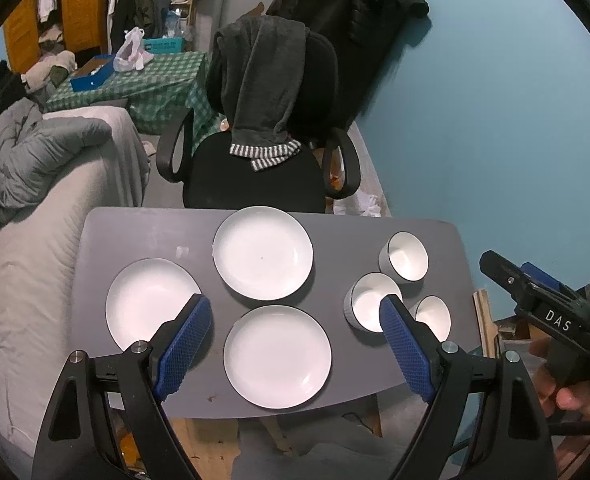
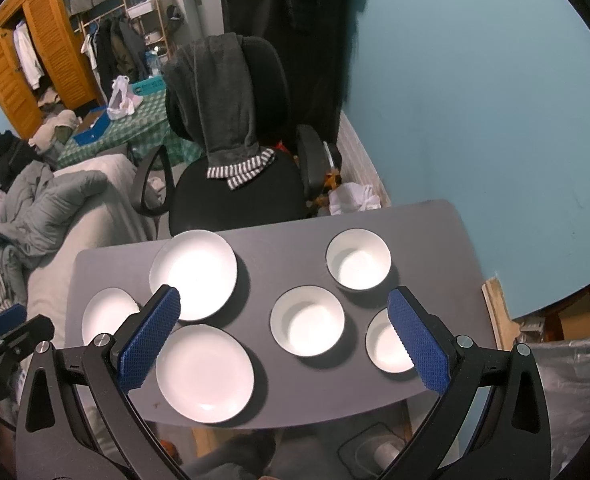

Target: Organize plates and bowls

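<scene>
Three white plates lie on the grey table (image 1: 135, 236): one at the left (image 1: 147, 300), one at the back middle (image 1: 263, 253), one at the front middle (image 1: 277, 356). Three white bowls stand at the right: back (image 1: 405, 257), middle (image 1: 369, 306), front (image 1: 435, 316). The right wrist view shows the same plates (image 2: 194, 274) (image 2: 205, 374) (image 2: 109, 314) and bowls (image 2: 358, 258) (image 2: 307, 320) (image 2: 387, 344). My left gripper (image 1: 295, 304) is open and empty above the table's front. My right gripper (image 2: 285, 296) is open and empty above the bowls; it also shows in the left wrist view (image 1: 535, 292).
A black office chair (image 1: 255, 176) draped with a grey towel (image 1: 267, 80) stands behind the table. A bed with grey bedding (image 1: 47, 184) lies to the left. A blue wall (image 1: 495, 100) is at the right. A green-checked table (image 1: 151, 88) and wardrobe stand farther back.
</scene>
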A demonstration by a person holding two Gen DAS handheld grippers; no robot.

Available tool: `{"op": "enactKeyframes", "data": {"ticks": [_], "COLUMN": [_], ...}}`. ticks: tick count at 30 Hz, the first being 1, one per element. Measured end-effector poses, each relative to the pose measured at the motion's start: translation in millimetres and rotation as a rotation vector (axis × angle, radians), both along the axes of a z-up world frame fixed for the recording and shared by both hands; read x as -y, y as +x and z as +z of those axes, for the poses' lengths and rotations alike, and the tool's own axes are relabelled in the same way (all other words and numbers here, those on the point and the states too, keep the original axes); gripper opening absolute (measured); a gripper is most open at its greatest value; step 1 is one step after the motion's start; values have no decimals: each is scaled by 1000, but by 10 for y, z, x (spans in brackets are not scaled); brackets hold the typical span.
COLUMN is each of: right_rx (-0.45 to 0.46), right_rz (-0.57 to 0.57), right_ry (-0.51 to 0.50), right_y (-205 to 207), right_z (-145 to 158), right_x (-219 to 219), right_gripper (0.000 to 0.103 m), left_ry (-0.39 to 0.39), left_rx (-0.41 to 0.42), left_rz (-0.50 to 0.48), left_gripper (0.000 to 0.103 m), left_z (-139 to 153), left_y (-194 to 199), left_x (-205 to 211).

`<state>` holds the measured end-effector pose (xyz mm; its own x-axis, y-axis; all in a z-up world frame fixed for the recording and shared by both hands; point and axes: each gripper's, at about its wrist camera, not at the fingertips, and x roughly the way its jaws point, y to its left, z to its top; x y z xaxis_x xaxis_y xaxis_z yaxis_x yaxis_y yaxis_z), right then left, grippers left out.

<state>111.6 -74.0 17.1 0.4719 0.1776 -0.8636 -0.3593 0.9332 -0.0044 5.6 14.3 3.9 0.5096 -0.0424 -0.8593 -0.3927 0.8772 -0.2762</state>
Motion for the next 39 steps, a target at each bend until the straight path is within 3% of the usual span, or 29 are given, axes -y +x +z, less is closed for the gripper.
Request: {"op": "enactKeyframes", "data": {"ticks": [39], "right_rx": [-27], "right_rz": [-4], "right_ry": [11], "right_y": [-45], "right_z": [-125], "right_x": [-6], "right_gripper": [101], "left_ry": [-67], "left_rx": [-4], "left_rz": [17], "left_gripper": [87], "left_z": [-62], "left_y": [43], "left_x": [-41]}}
